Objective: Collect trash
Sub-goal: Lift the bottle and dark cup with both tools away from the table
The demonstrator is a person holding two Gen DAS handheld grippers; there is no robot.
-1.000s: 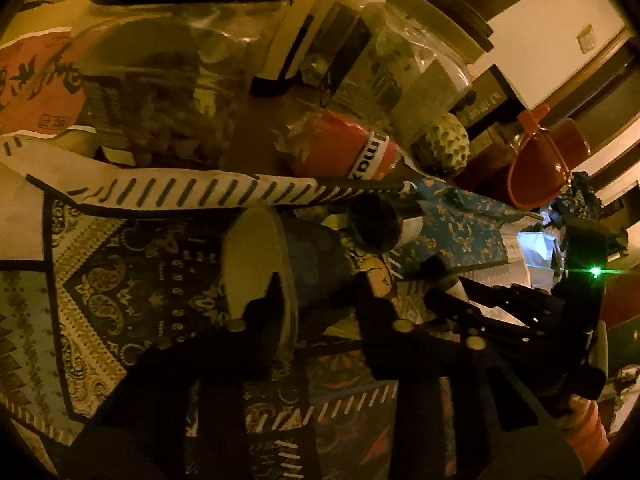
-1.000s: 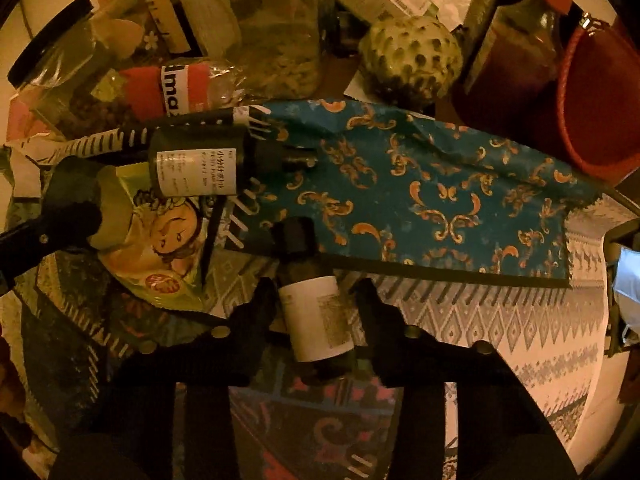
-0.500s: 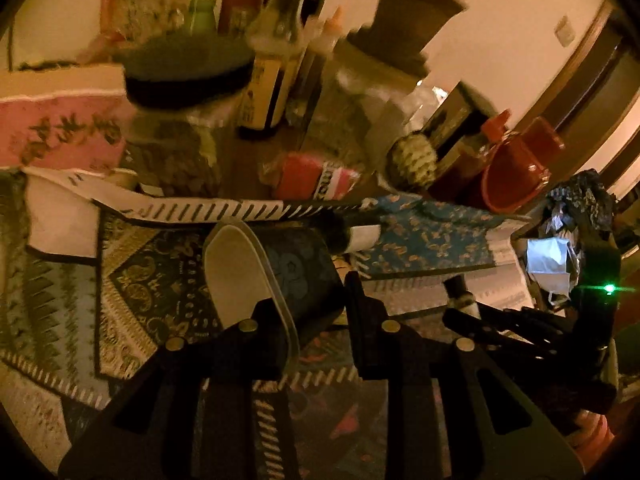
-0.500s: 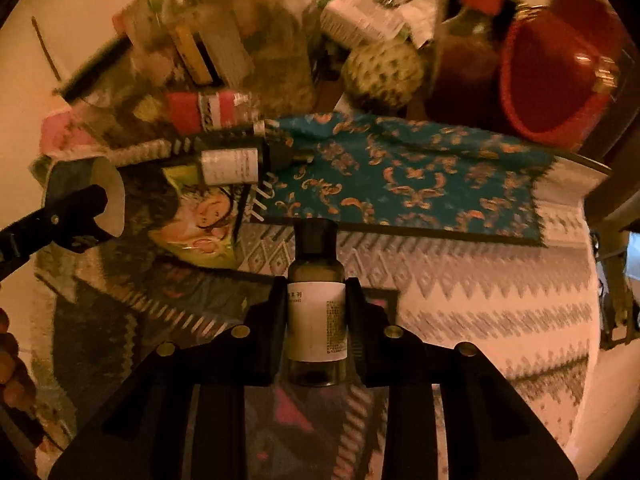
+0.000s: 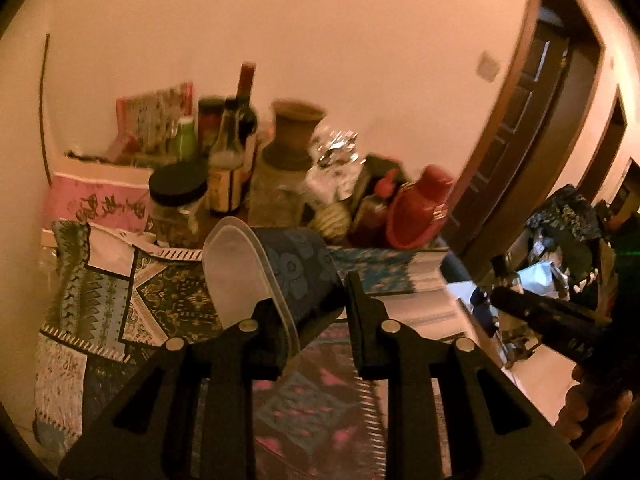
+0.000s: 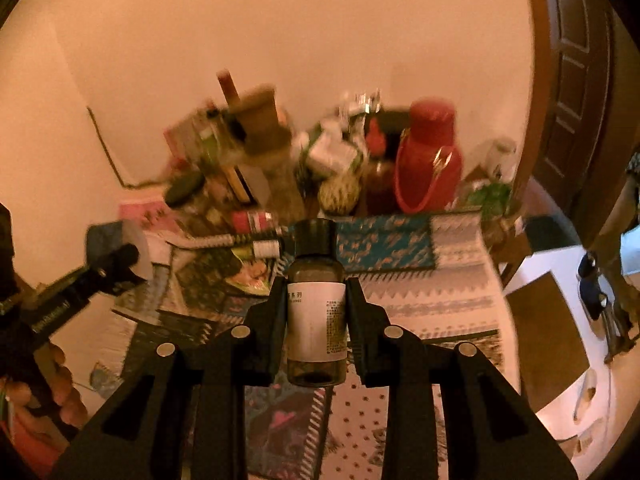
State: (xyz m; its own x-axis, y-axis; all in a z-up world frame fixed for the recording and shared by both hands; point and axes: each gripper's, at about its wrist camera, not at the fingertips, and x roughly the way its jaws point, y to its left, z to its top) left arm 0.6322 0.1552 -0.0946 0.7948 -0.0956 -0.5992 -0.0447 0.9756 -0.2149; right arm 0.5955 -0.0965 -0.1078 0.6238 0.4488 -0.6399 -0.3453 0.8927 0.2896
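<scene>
My left gripper [image 5: 312,312] is shut on a dark paper cup [image 5: 280,276] with a white inside, pinching its rim and wall, and holds it above the patterned tablecloth [image 5: 132,300]. My right gripper [image 6: 316,308] is shut on a small dark bottle [image 6: 316,312] with a white label and black cap, held upright above the table. The left gripper with the cup also shows at the left of the right wrist view [image 6: 116,260]. A second small bottle [image 6: 264,247] and a colourful snack wrapper [image 6: 252,276] lie on the cloth.
Jars, bottles, a clay pot [image 5: 296,140], a red flask [image 6: 428,160] and a green custard apple [image 6: 340,192] crowd the table's far side by the wall. A wooden door [image 5: 516,136] stands to the right. A white floor area [image 6: 552,320] lies right of the table.
Both grippers have risen and pulled back from the table, carrying the cup and the bottle. The right gripper closed on the bottle and lifted it off the cloth.
</scene>
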